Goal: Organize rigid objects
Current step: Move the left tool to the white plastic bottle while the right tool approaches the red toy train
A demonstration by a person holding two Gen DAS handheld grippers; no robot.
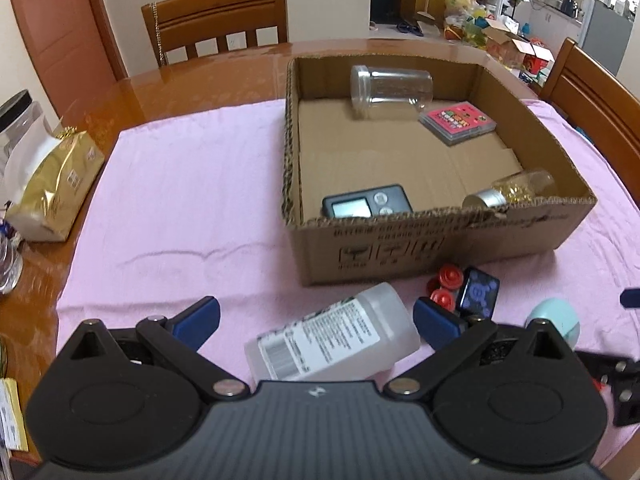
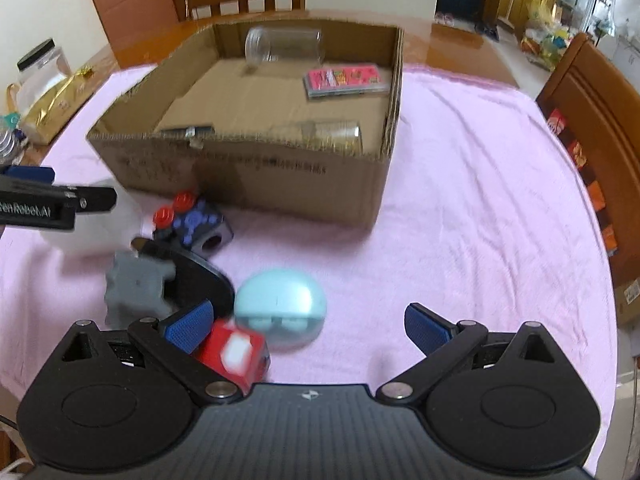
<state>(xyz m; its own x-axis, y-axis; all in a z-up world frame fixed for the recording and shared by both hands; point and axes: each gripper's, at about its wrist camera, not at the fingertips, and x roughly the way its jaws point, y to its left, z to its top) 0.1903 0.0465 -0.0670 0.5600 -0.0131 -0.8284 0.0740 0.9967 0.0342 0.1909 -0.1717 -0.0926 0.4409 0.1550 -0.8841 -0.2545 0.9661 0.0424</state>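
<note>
My left gripper (image 1: 318,322) is open, its blue fingers on either side of a white labelled bottle (image 1: 332,336) that lies on the pink cloth. My right gripper (image 2: 308,326) is also open, with a teal rounded case (image 2: 280,304) lying between its fingers, nearer the left one. A red cube (image 2: 236,356) sits by that left finger. Nearby lie a grey block (image 2: 136,288), a dark purple-patterned cube (image 2: 200,226) and red caps (image 2: 176,208). The cardboard box (image 1: 440,240) holds a clear jar (image 1: 392,90), a pink case (image 1: 458,122), a black digital device (image 1: 366,202) and a gold-filled bottle (image 1: 512,190).
The pink cloth (image 1: 180,200) covers a round wooden table. A gold bag (image 1: 52,188) and a black-lidded jar (image 1: 16,120) stand at the left edge. Wooden chairs (image 1: 220,16) stand behind and to the right. A black curved object (image 2: 200,276) lies beside the grey block.
</note>
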